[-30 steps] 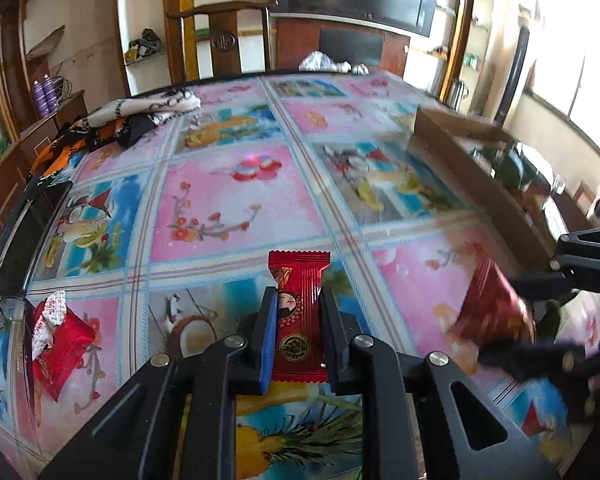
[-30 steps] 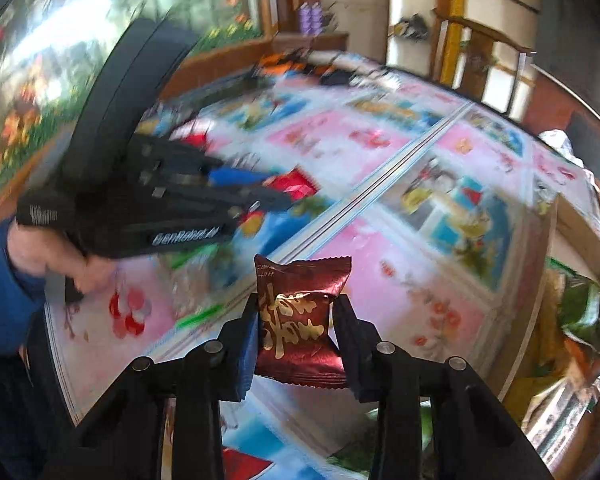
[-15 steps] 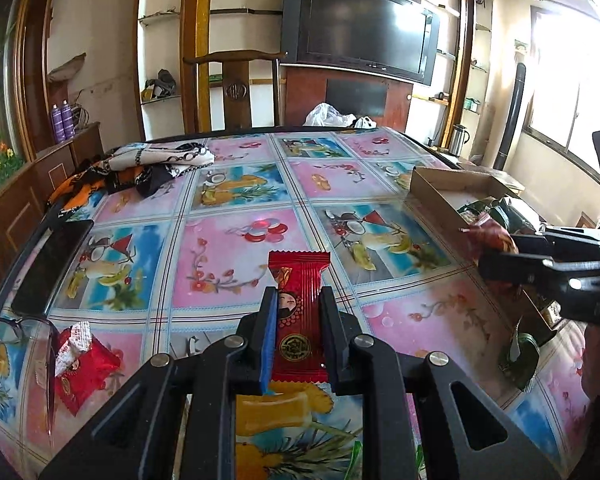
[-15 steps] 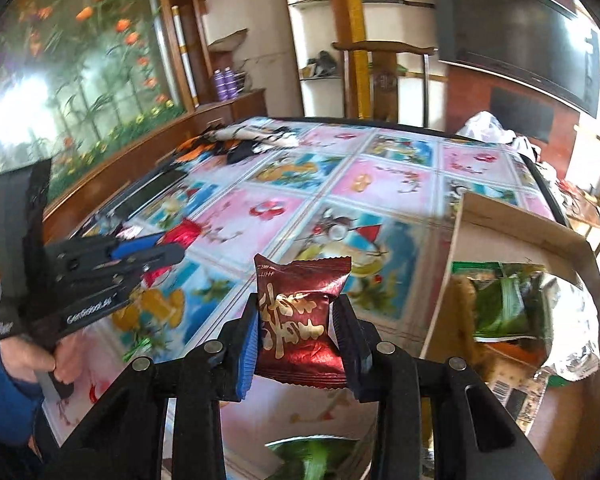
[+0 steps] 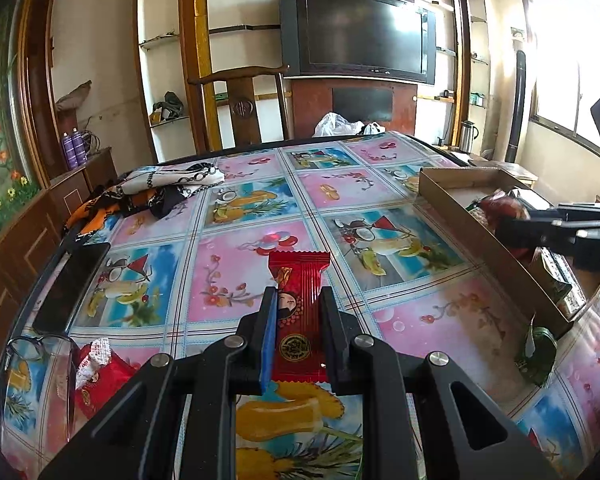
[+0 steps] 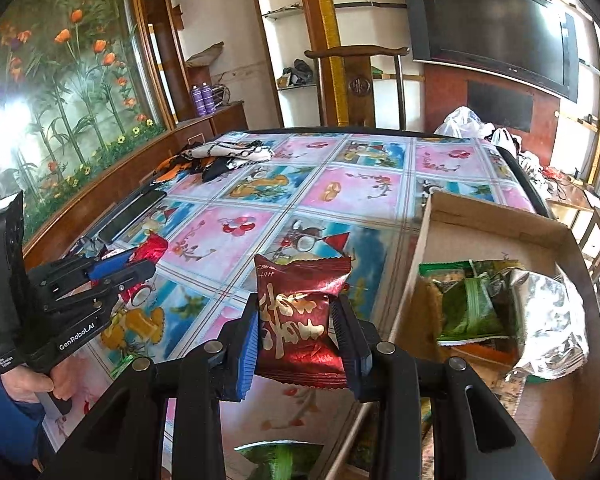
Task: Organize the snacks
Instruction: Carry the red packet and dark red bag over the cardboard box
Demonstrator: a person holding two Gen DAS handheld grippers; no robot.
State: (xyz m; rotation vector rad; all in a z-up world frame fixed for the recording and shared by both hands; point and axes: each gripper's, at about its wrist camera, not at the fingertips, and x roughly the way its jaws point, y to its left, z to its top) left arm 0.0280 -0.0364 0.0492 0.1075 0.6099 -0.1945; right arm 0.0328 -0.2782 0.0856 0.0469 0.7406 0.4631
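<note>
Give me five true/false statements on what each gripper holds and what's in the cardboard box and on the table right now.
1. The left gripper is shut on a bright red snack packet. True.
2. The right gripper is open with nothing between its jaws. False: it is shut on a dark red snack packet with gold lettering.
3. The cardboard box is bare inside. False: green snack packets and a crumpled silver wrapper lie in it.
4. A dark phone lies flat near the table's left edge in the left wrist view. True.
5. The red and white packet sits in the box. False: it lies on the tablecloth, beside a pair of glasses.
</note>
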